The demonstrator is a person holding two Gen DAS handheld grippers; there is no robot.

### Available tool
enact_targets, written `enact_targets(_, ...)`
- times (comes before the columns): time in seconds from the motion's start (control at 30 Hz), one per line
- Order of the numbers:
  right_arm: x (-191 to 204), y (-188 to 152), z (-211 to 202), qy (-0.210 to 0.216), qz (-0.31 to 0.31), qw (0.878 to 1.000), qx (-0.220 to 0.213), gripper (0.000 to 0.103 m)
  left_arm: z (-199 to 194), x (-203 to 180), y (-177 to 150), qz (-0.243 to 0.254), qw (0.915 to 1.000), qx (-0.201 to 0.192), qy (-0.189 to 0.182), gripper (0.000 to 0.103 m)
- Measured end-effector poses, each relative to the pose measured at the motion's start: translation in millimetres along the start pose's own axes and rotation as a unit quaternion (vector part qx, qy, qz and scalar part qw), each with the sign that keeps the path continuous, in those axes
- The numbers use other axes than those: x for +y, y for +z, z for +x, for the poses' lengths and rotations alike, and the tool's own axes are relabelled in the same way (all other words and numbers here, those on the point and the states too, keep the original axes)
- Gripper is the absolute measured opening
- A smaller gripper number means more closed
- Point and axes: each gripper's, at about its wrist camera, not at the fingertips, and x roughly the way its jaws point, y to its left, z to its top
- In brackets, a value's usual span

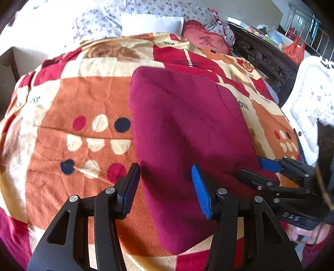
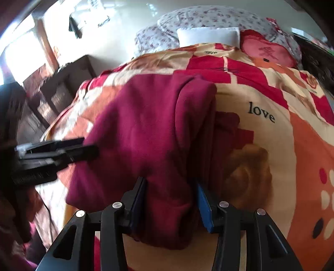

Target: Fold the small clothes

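Observation:
A dark red garment (image 1: 187, 129) lies folded into a long rectangle on the patterned blanket (image 1: 83, 100). My left gripper (image 1: 166, 187) is open, its fingers astride the garment's left edge near the front. My right gripper (image 1: 258, 168) shows at the garment's right edge in the left wrist view. In the right wrist view the garment (image 2: 146, 133) looks bunched, and my right gripper (image 2: 171, 200) is open with its jaws on either side of a thick fold at the near end. The left gripper (image 2: 87, 146) comes in from the left.
A white pillow (image 1: 150, 24), a red heart cushion (image 1: 206, 41) and a floral duvet (image 1: 117, 14) lie at the bed's far end. A dark carved wooden headboard (image 1: 263, 56) stands on the right. Cardboard boxes (image 2: 54, 91) stand beside the bed.

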Motion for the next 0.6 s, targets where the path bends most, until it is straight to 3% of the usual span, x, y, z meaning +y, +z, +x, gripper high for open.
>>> enact_targets(0.13, 3, 6, -19, 0.008, 0.007, 1.000, -0.009, 0.045, -7, -5, 1, 0.002, 1.0000, -0.006, 0.004, 0.051)
enact_targets(0.33, 13, 18, -52, -0.018, 0.013, 0.998, -0.056, 0.049, -24, -8, 3, -0.010, 0.9993, -0.030, 0.018, 0.051)
enact_targets(0.6, 23, 22, -58, -0.031, 0.031, 0.997, -0.069, 0.051, -41, -10, 1, -0.008, 0.9988, -0.039, 0.030, 0.051)
